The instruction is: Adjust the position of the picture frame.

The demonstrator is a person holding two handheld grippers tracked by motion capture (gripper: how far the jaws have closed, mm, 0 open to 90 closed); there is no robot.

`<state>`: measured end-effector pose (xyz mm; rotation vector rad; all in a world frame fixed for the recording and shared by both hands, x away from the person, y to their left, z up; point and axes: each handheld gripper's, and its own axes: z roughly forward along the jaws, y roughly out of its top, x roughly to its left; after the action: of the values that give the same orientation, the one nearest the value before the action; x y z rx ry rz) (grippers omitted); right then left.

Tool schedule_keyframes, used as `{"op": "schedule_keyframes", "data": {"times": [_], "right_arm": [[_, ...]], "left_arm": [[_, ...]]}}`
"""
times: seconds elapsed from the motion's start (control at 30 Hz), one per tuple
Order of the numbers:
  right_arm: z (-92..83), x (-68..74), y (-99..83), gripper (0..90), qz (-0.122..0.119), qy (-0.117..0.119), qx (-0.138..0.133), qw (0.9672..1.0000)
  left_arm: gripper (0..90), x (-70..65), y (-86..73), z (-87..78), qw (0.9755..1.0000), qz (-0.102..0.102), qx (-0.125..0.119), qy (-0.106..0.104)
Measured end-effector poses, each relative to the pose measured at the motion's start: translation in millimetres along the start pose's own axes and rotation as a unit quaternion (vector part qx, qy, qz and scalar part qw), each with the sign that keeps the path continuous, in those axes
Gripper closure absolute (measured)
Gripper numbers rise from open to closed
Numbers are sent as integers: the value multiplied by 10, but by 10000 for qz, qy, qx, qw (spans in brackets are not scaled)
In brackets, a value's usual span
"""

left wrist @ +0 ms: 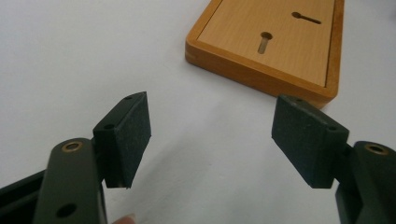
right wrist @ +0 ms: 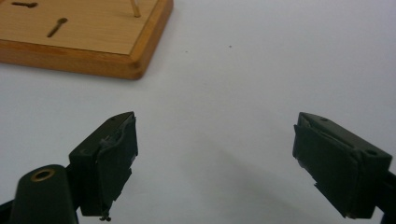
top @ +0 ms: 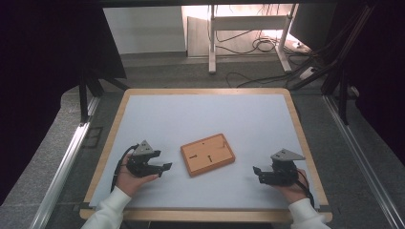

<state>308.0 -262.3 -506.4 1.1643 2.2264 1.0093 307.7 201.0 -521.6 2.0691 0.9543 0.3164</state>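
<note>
Left gripper [top: 165, 167]: jaws spread wide, nothing between the pads; seen again in its own view [left wrist: 212, 140] with bare white surface in the gap. It lies low on the table [top: 143, 119], held in the left hand [top: 128, 179], just left of the board [top: 207, 154] and pointing at it. Right gripper [top: 256, 171]: jaws likewise spread, empty; its own view [right wrist: 215, 158] shows bare surface between the pads. It sits in the right hand [top: 291, 188], right of the board, somewhat farther off than the left, also pointing toward it. Board: flat wooden tray with raised rim, lying slightly skewed near table centre, between the two grippers and touching neither. Its face carries several keyhole-shaped slots [left wrist: 265, 41]; in the right gripper view a thin peg [right wrist: 135, 8] stands up from the board near its far edge; its top is cut off. Judgement: start position, approach not yet made; no grasp in hand. Next move likely calls for one gripper to close in on the board, probably steadying the rim with one while the other works the peg or slots; rim is low, so jaws must come in nearly flat.
</note>
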Motion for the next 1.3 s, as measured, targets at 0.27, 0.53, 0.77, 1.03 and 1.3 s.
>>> {"op": "schedule_keyframes", "data": {"times": [0.27, 0.53, 0.77, 1.03, 1.3], "right_arm": [[-47, -39, -48, 191, 119, 31, 25, 9999], [-54, 53, -25, 197, 15, 92, -31, 10000], [-4, 65, -28, 205, -16, 193, 39, 9998], [12, 104, -12, 210, -32, 240, 60, 9997], [17, 162, 17, 213, -171, 263, -7, 9995]], "left_arm": [[273, 21, 24, 72, 10000, 15, 44, -24], [271, 5, -3, 15, 10000, 31, -32, -86], [270, 35, -5, 51, 9998, -26, -8, -173], [267, 19, -8, 51, 9998, -43, -22, -192], [266, 19, -19, 54, 9999, 9, -4, -134]]}}
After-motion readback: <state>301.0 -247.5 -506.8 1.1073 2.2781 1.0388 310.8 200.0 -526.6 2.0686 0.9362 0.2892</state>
